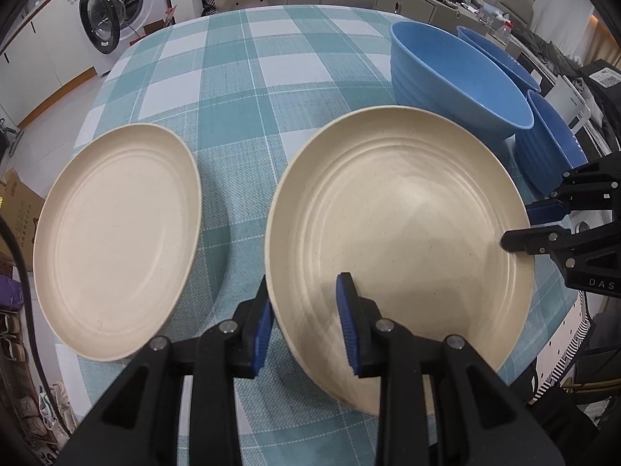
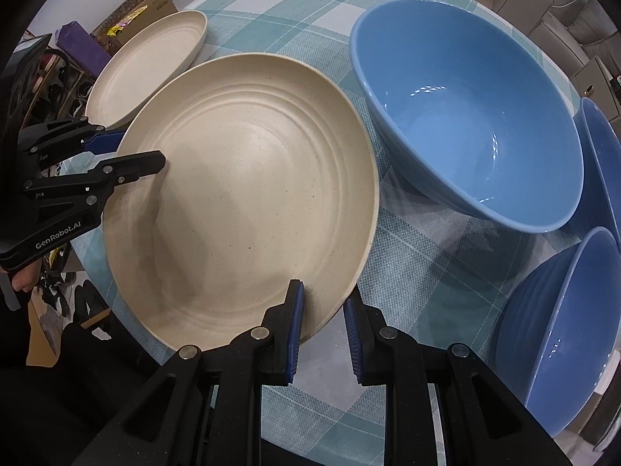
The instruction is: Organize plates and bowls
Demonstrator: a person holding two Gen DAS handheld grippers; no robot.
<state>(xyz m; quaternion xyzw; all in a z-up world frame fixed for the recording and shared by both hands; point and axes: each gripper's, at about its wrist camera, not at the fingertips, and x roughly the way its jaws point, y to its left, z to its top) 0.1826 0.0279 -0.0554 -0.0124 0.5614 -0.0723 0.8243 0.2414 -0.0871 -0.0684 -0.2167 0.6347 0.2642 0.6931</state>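
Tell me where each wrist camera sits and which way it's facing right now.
Left wrist: behind the left gripper, looking across the table at the near plate, whose rim its fingers straddle; the right gripper enters at the right edge.
Right wrist: behind the right gripper, at the same plate's opposite rim, blue bowl ahead; the left gripper shows at left.
Shared: that plate, the second plate, the bowls, the checked tablecloth.

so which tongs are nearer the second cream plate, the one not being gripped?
Left. The left tongs straddle the near plate's rim beside the second plate; the right tongs sit on the opposite rim.
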